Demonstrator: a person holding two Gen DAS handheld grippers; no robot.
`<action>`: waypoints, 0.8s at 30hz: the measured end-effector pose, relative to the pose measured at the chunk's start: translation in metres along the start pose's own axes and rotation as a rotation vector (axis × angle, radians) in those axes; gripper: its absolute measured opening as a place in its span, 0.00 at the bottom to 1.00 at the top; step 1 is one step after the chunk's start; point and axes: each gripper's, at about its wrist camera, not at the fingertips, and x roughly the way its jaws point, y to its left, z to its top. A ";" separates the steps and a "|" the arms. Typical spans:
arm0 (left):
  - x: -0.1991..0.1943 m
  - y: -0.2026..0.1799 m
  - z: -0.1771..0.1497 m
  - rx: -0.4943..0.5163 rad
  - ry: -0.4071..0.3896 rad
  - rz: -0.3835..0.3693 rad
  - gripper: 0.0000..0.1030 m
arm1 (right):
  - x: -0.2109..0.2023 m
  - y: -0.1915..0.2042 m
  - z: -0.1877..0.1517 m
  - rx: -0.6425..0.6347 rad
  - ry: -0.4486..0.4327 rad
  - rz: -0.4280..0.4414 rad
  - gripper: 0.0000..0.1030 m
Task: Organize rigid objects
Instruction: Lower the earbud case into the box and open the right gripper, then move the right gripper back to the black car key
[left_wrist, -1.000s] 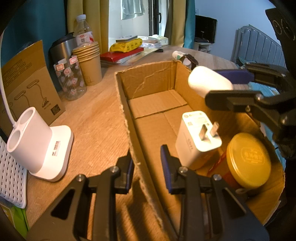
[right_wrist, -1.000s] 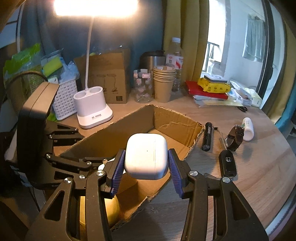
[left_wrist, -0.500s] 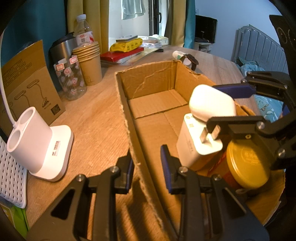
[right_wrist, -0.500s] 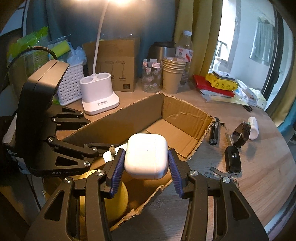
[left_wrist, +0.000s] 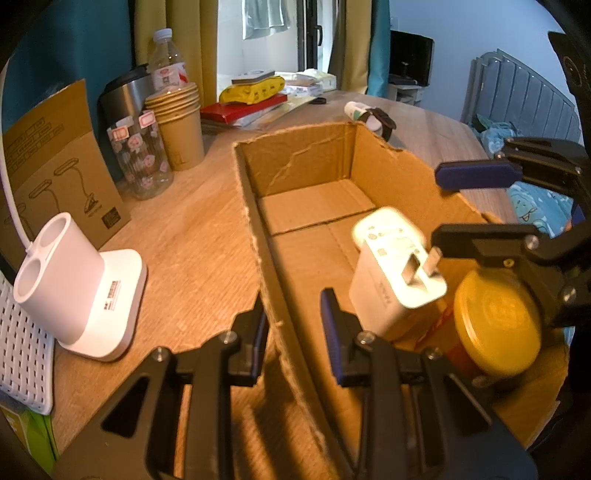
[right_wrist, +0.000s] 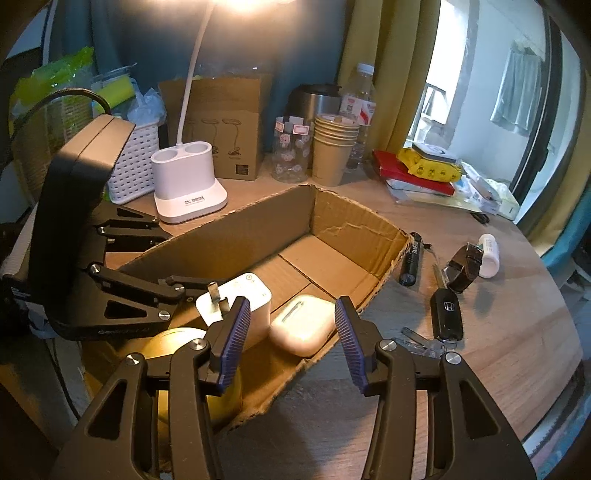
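A white earbud case (right_wrist: 301, 325) lies on the floor of the open cardboard box (right_wrist: 354, 225), beside a white plug adapter (right_wrist: 240, 299) and a yellow-lidded tin (left_wrist: 495, 325). My right gripper (right_wrist: 291, 345) is open and empty just above the case. My left gripper (left_wrist: 291, 332) straddles the box's near wall (left_wrist: 273, 295); its pads stand on either side of the cardboard, grip unclear. On the table right of the box lie a black torch (right_wrist: 412, 258), a car key (right_wrist: 447, 314), a watch (right_wrist: 465, 267) and a white tube (right_wrist: 489, 254).
A white lamp base (right_wrist: 188, 184), a white basket (right_wrist: 133, 166), a brown carton (right_wrist: 229, 125), a jar (right_wrist: 291, 151), stacked paper cups (right_wrist: 334, 147), a bottle (right_wrist: 362, 107) and a steel flask stand behind the box. Books and packets (right_wrist: 424, 170) lie at the back right.
My right gripper lowered the earbud case into the box, opened and let it go. The case now lies beside the adapter. The left gripper has not moved.
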 end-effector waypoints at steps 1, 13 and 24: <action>0.000 0.000 0.000 0.000 -0.001 0.001 0.28 | 0.001 0.000 0.000 0.000 0.001 0.005 0.49; 0.000 0.000 0.000 -0.002 -0.001 0.000 0.28 | 0.018 0.012 0.015 -0.040 -0.001 0.008 0.49; 0.000 0.001 -0.001 -0.002 -0.001 0.001 0.28 | -0.012 -0.033 0.014 0.111 -0.079 -0.033 0.53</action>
